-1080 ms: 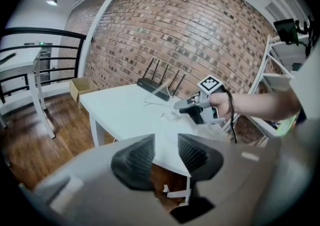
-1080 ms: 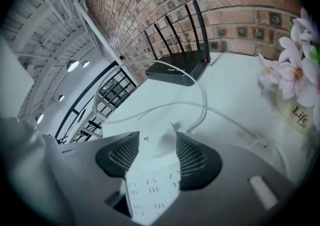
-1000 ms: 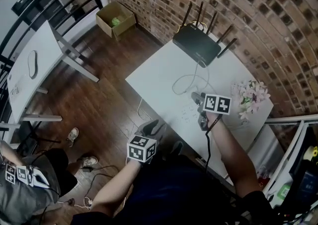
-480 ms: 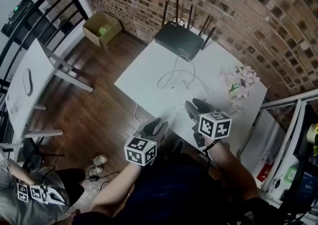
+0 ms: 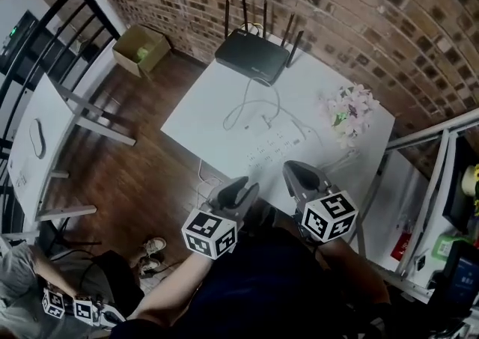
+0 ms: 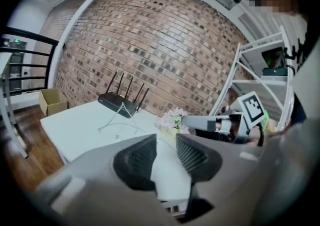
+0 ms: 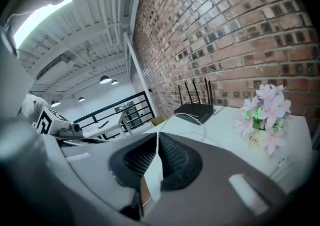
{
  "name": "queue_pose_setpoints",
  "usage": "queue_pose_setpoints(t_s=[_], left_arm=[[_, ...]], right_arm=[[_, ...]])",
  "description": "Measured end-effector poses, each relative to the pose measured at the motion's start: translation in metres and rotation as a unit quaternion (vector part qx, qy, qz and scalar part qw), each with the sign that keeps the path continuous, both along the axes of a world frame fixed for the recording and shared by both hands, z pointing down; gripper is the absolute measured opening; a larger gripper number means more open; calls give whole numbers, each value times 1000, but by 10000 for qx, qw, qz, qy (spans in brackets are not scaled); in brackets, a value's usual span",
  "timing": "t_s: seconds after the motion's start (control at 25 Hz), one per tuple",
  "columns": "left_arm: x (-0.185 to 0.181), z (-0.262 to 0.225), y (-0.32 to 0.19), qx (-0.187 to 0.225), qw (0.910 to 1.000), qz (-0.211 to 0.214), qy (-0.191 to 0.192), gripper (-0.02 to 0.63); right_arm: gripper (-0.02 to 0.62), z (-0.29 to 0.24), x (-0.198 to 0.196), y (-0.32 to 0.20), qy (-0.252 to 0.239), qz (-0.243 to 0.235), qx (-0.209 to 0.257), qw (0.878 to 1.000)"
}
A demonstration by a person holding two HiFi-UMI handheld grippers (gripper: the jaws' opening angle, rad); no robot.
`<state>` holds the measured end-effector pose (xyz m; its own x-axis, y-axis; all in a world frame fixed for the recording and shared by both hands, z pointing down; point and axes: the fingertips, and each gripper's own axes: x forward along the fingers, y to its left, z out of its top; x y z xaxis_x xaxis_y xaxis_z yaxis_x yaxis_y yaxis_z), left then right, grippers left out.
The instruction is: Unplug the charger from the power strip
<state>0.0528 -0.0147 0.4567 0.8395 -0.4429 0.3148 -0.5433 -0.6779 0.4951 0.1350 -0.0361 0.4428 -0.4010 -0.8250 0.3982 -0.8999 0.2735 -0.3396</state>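
Your left tool is held up over the near edge of the white table, close to your body. Its jaws stand spread, though they have just been easing inward a little, and only open air lies between the pads. It touches nothing.

Your right tool is held beside it, also raised above the table's near side. Its jaws have just closed. The ribbed pads are pressed together at the tips, and they pinch nothing. In the left gripper view you can see this tool from the side, with its marker cube turned upward.

The strip lies flat on the table in front of both tools, white on white, with its rows of sockets facing up. Neither tool touches it.

The charger looks like the small plug at the end of the cable. It lies on the table just beyond the strip and seems apart from it, but it is too small to be sure.

The cable runs in loose loops from that plug back to the black router, which stands at the far edge with its antennas upright against the brick wall. A pot of pale flowers stands to the right of the strip. A cardboard box sits on the floor by the wall.
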Motion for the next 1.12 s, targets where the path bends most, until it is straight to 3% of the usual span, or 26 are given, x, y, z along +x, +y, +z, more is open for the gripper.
queue_pose_setpoints(t_s=[0.28, 1.12], left_arm=[[8, 5, 6, -39, 10000, 38, -44, 120], [21, -3, 17, 256, 9992, 258, -137, 120]], right_arm=[[14, -16, 5, 8, 537, 71, 522, 9972], [12, -24, 7, 9, 373, 23, 653, 9972]])
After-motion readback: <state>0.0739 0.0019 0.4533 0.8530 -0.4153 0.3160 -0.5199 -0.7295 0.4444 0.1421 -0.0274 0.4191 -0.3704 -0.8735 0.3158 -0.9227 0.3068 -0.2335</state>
